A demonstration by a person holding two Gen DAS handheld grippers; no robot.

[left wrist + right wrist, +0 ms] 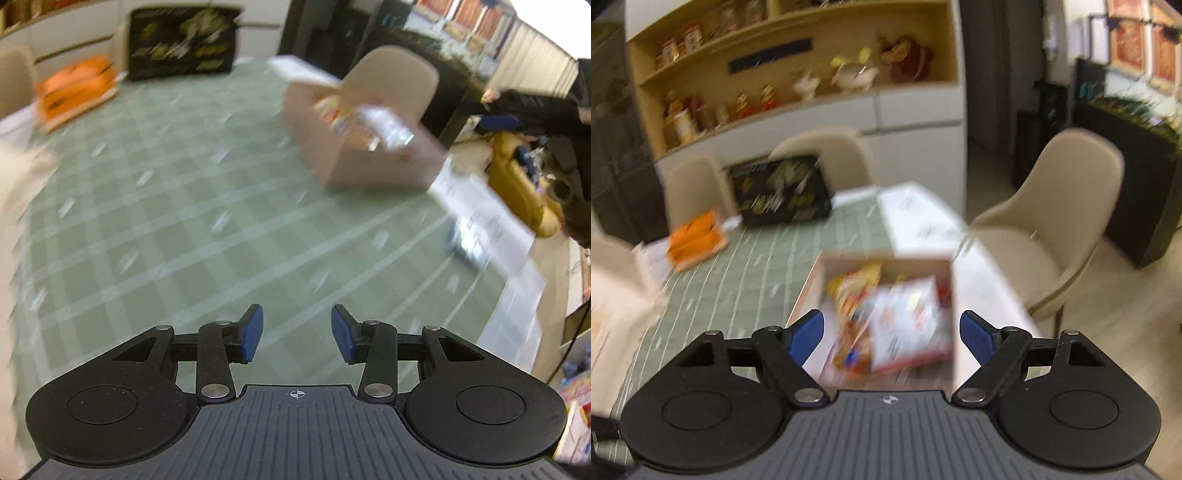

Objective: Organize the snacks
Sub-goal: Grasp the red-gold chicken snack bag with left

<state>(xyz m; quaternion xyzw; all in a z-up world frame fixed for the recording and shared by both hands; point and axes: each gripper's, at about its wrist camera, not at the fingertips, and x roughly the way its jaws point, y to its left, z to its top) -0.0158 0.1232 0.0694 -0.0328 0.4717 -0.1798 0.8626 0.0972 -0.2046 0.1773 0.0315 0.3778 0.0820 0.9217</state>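
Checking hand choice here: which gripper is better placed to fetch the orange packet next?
Left, probably. The left gripper is empty over open tablecloth facing the orange packet; the right gripper hangs above the box.

A wide patch of the green checked tablecloth [207, 206] is lying bare, so a gripper could pass there. The pink box [369, 155], full of snack packs [886, 325], is blocking the right side. An orange pack [74, 92] and a black box [181, 42] are sitting at the far edge.

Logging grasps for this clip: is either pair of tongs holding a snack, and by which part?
Nothing is held. The left tongs and right tongs are both open and empty.
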